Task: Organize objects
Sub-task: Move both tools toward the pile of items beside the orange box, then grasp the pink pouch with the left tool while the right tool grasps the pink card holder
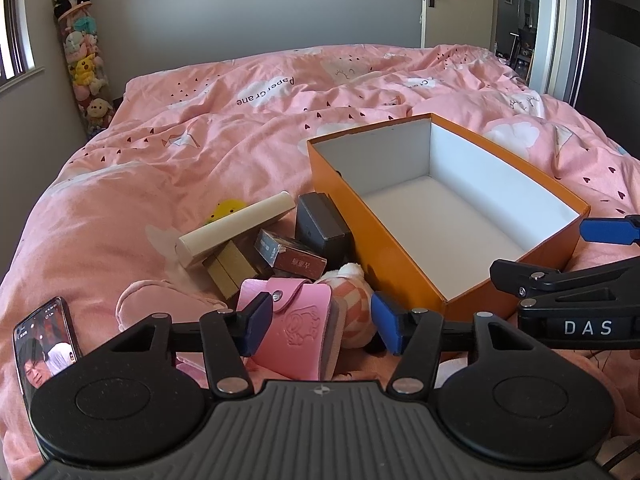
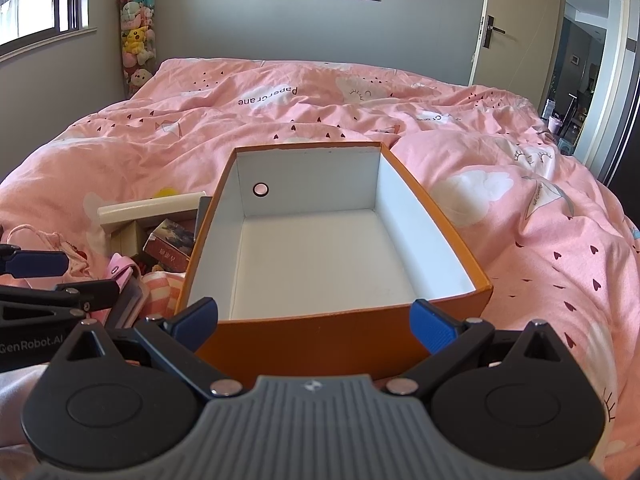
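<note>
Since the orange box (image 2: 336, 344) on the pink bed (image 1: 200, 152) is bare inside, the sorting looks hardly begun: nothing is packed yet. Everything still to be put away lies heaped just beside its left wall: a cream cylinder (image 1: 236, 228), a dark case (image 1: 320, 228), small cartons (image 1: 288, 256), a checked plush (image 1: 352, 304) and a pink pouch (image 1: 296, 324). The left gripper (image 1: 316, 322) has its jaws around the pouch; whether they press it I cannot tell. The right gripper (image 2: 316, 324) hangs fully spread, empty, at the box's near wall.
</note>
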A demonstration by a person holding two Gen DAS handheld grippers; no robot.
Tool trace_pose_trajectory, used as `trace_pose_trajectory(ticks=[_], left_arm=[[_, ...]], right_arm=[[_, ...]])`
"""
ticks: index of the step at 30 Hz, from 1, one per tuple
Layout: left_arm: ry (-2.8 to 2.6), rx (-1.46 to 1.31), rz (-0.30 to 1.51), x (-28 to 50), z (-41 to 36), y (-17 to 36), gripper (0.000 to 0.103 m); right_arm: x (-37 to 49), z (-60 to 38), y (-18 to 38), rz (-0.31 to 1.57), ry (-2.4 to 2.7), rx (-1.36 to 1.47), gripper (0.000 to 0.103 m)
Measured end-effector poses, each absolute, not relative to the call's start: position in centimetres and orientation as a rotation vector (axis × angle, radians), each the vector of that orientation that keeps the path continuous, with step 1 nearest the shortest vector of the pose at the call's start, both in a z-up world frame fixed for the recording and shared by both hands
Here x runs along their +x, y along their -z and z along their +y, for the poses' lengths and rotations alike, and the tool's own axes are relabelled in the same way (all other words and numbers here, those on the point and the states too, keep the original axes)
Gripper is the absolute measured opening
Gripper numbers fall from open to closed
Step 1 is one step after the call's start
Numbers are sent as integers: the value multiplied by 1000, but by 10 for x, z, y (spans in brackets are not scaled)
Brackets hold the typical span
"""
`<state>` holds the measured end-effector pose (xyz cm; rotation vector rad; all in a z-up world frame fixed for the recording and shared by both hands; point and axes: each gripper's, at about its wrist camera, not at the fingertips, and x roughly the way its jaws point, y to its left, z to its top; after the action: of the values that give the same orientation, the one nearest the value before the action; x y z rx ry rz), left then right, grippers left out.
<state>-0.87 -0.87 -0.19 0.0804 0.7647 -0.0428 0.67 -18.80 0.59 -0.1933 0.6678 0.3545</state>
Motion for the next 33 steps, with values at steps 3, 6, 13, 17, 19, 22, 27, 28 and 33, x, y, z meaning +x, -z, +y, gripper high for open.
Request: trace_pose_trajectory(ticks=[3, 6, 13, 17, 19, 22, 27, 28, 33], left_arm=[[47, 79, 768, -8, -9, 2, 65], [63, 71, 775, -8, -8, 2, 63], [92, 55, 793, -4, 3, -3, 59], [150, 25, 821, 2, 17, -12, 59], [183, 7, 844, 7, 24, -17, 56], [221, -34, 906, 15, 36, -20, 52], [198, -102, 979, 28, 57, -14, 43], [191, -124, 991, 31, 62, -13, 43], [168, -213, 1044, 48, 78, -4, 30]], right_arm=[[8, -188, -5, 674, -361, -191, 102], [10, -187, -4, 681, -366, -189, 102], [15, -178, -10, 663, -447, -224, 102], [24, -168, -19, 657, -549, -250, 99], [29, -159, -22, 665, -609, -278, 84], [37, -143, -25, 699, -695, -314, 69], [51, -117, -22, 747, -805, -362, 50], [53, -111, -21, 755, -831, -379, 45], [65, -78, -10, 799, -955, -472, 26]])
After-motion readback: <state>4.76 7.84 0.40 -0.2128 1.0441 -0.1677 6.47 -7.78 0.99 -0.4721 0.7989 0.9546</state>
